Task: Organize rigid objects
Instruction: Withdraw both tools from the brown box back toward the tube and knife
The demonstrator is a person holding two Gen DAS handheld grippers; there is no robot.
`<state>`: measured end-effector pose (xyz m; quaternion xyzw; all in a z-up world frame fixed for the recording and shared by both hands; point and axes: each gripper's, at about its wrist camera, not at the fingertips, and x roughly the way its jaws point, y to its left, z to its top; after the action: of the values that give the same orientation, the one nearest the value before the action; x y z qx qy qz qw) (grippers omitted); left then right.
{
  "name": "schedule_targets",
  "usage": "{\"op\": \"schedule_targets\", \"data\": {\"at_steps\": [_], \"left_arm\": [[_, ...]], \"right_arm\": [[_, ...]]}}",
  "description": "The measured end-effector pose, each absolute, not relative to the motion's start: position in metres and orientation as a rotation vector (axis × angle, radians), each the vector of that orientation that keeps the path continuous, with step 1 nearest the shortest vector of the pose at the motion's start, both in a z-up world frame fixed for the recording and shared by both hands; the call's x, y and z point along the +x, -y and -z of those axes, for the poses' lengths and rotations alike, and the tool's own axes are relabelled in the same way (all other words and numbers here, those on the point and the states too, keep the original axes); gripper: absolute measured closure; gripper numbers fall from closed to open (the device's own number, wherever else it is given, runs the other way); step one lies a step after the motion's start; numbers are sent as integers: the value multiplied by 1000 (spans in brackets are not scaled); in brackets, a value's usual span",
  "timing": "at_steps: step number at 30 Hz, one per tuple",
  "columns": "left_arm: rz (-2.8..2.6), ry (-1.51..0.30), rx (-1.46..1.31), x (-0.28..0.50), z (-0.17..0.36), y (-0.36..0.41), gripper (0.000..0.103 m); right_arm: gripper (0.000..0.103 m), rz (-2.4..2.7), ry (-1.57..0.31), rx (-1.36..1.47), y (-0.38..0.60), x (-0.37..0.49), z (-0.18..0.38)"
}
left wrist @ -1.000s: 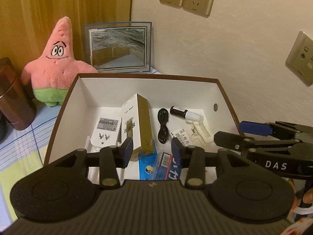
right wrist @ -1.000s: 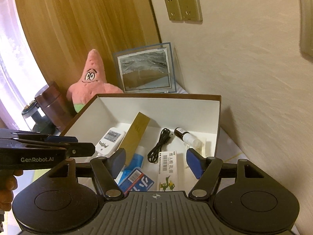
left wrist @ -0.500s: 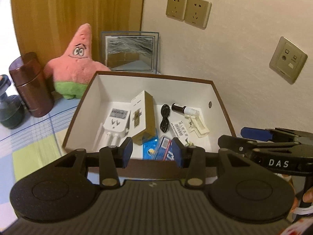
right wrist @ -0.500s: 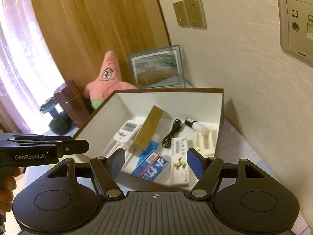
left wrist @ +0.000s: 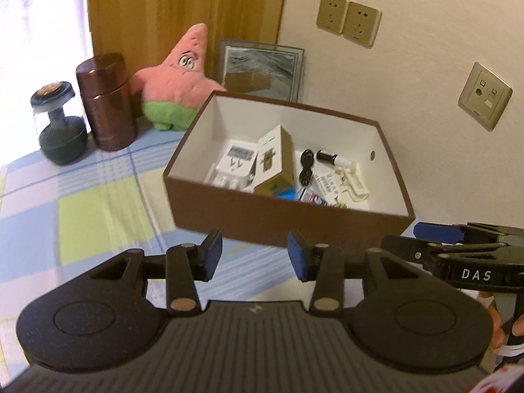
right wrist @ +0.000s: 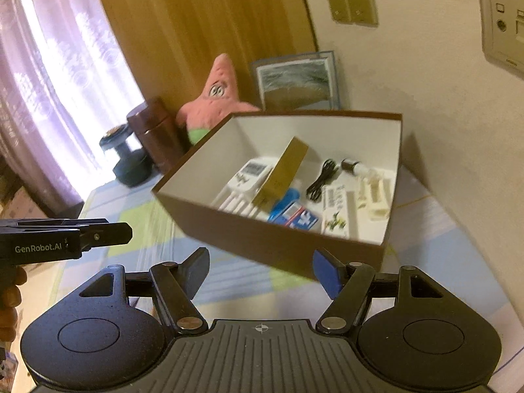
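Observation:
A brown box (left wrist: 285, 216) (right wrist: 262, 235) with white inside stands on the checked cloth against the wall. In it lie a white plug adapter (left wrist: 234, 163), a gold carton (left wrist: 275, 162) (right wrist: 281, 172), a black cable (left wrist: 306, 165) (right wrist: 322, 178), a small dark bottle (left wrist: 330, 158), blue packets (right wrist: 291, 213) and a cream plastic piece (left wrist: 355, 185). My left gripper (left wrist: 254, 255) hovers open in front of the box, nothing between its fingers. My right gripper (right wrist: 262, 271) is open and empty too, also short of the box's near wall.
Left of the box stand a pink star plush (left wrist: 178, 78), a brown canister (left wrist: 106, 101) and a dark dumbbell (left wrist: 60, 124). A framed picture (left wrist: 262, 68) leans on the wall behind. Wall sockets (left wrist: 348, 19) sit above. A hand (right wrist: 8, 294) holds the other gripper at left.
Both grippers have drawn back from over the box, so the box looks smaller and its front wall shows. The jaws have kept their openings. Nothing was picked up.

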<state>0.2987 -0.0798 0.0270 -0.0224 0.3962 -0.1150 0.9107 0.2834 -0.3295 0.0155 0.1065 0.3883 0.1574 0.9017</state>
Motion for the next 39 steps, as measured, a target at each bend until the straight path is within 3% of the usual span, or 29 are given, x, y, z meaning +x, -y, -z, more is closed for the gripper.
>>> {"op": "schedule_targets", "data": {"at_steps": [39], "left_arm": [[18,-976,-147,188,40,-11,63]], "right_arm": [[36,-570,-1026,30,211,230,54]]}}
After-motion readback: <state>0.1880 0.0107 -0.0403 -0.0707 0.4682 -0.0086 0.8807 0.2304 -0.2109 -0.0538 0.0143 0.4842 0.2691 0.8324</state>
